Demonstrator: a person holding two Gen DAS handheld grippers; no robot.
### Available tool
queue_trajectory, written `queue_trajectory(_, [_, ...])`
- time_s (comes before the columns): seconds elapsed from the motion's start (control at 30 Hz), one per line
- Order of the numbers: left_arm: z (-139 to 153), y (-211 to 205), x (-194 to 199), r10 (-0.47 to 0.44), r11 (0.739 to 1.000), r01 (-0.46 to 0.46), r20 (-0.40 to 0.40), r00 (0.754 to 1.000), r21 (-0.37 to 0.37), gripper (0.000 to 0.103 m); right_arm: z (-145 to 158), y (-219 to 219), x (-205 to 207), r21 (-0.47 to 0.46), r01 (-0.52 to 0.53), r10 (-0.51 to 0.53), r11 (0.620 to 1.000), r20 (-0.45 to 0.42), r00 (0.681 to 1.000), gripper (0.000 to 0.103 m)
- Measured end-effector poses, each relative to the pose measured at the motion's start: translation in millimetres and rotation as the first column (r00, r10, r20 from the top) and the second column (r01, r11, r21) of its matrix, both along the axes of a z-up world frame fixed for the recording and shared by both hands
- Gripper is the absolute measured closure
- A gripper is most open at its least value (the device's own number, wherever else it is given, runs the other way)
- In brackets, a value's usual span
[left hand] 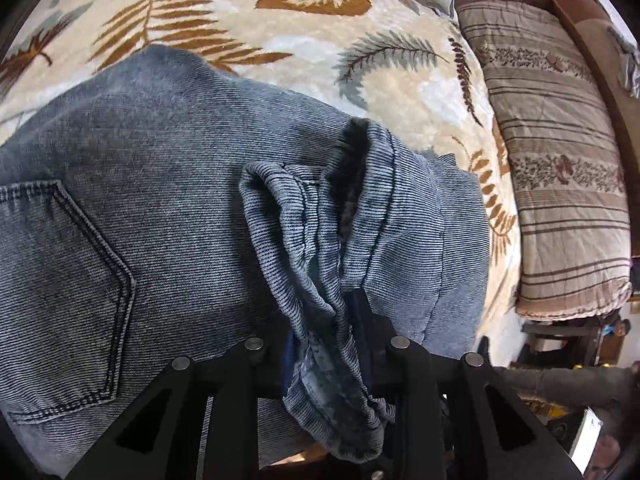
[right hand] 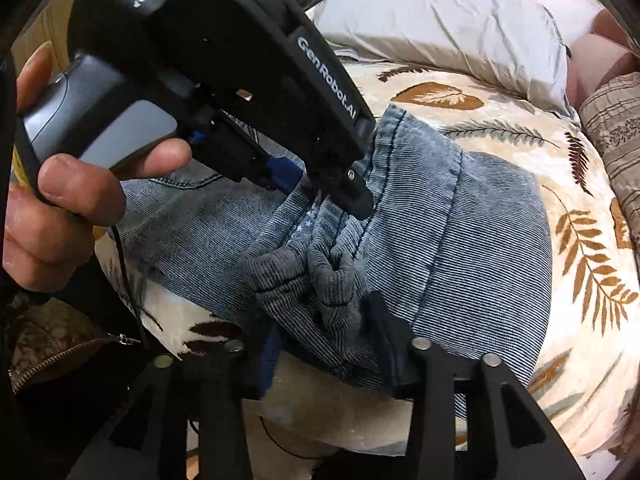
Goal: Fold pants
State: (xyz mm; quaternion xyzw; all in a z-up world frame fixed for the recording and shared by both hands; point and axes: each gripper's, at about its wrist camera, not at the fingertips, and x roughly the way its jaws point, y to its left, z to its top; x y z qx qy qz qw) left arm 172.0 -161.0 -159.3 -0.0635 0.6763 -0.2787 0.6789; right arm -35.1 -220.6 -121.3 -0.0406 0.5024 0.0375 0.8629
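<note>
Faded blue-grey jeans (left hand: 152, 184) lie on a leaf-patterned blanket (left hand: 280, 52); a back pocket (left hand: 60, 280) shows at the left of the left wrist view. My left gripper (left hand: 332, 332) is shut on a bunched fold of the jeans' leg end, which hangs between its fingers. In the right wrist view my right gripper (right hand: 328, 320) is shut on another bunch of the same denim (right hand: 460, 240). The left gripper (right hand: 320, 184) shows there too, held by a hand, pinching the cloth just beyond.
A grey pillow (right hand: 448, 24) lies at the head of the bed. A striped beige quilt (left hand: 560, 184) lies folded along the bed's right side. Furniture and clutter stand on the floor beyond the bed edge (left hand: 560, 360). A brown jacket with a zip (right hand: 60, 352) is at lower left.
</note>
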Motion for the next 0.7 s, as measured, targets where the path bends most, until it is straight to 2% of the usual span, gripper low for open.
queue_trajectory(0.13, [12.5, 22.8, 5.1, 0.015, 0.999, -0.015, -0.005, 1.0, -0.04, 0.077, 16.5, 0.0, -5.0, -0.001, -0.015, 0.015, 1.0, 0.004, 1.0, 0.054])
queue_trajectory(0.23, [32.1, 43.1, 9.8, 0.056, 0.995, -0.053, 0.033, 0.998, -0.088, 0.076, 50.8, -15.9, -17.5, 0.047, -0.006, 0.002, 0.999, 0.083, 0.997, 0.043])
queue_trajectory(0.3, [40.4, 50.0, 13.0, 0.085, 0.989, -0.08, 0.04, 0.996, -0.122, 0.074, 70.7, -35.8, -21.4, 0.1, 0.032, -0.046, 0.994, 0.141, 0.989, 0.032])
queue_trajectory(0.37, [42.6, 47.8, 14.7, 0.087, 0.987, -0.082, 0.029, 0.996, -0.141, 0.072, 84.4, -72.4, -18.9, 0.19, 0.127, -0.161, 0.973, 0.176, 0.971, 0.032])
queue_trajectory(0.43, [41.0, 40.0, 16.9, 0.081, 0.988, -0.077, 0.026, 0.996, -0.132, 0.07, 78.2, -118.5, -10.0, 0.316, 0.251, -0.309, 0.915, 0.149, 0.939, 0.032])
queue_trajectory(0.47, [38.0, 33.5, 18.4, 0.072, 0.991, -0.069, 0.022, 0.997, -0.118, 0.069, 68.3, -142.0, -4.5, 0.385, 0.317, -0.383, 0.867, 0.108, 0.917, 0.032])
queue_trajectory(0.53, [29.8, 18.9, 18.9, 0.065, 0.993, -0.064, 0.004, 0.998, -0.103, 0.068, 49.1, -168.8, 4.1, 0.47, 0.386, -0.456, 0.793, 0.039, 0.889, 0.037])
queue_trajectory(0.67, [15.9, -7.2, 25.0, 0.066, 0.993, -0.068, -0.025, 0.998, -0.093, 0.064, 15.1, -194.9, 17.1, 0.57, 0.441, -0.506, 0.693, -0.051, 0.861, 0.047])
queue_trajectory(0.7, [16.4, -8.9, 25.0, 0.066, 0.992, -0.068, -0.023, 0.998, -0.109, 0.064, 8.4, -198.3, 20.7, 0.592, 0.447, -0.513, 0.671, -0.065, 0.856, 0.055])
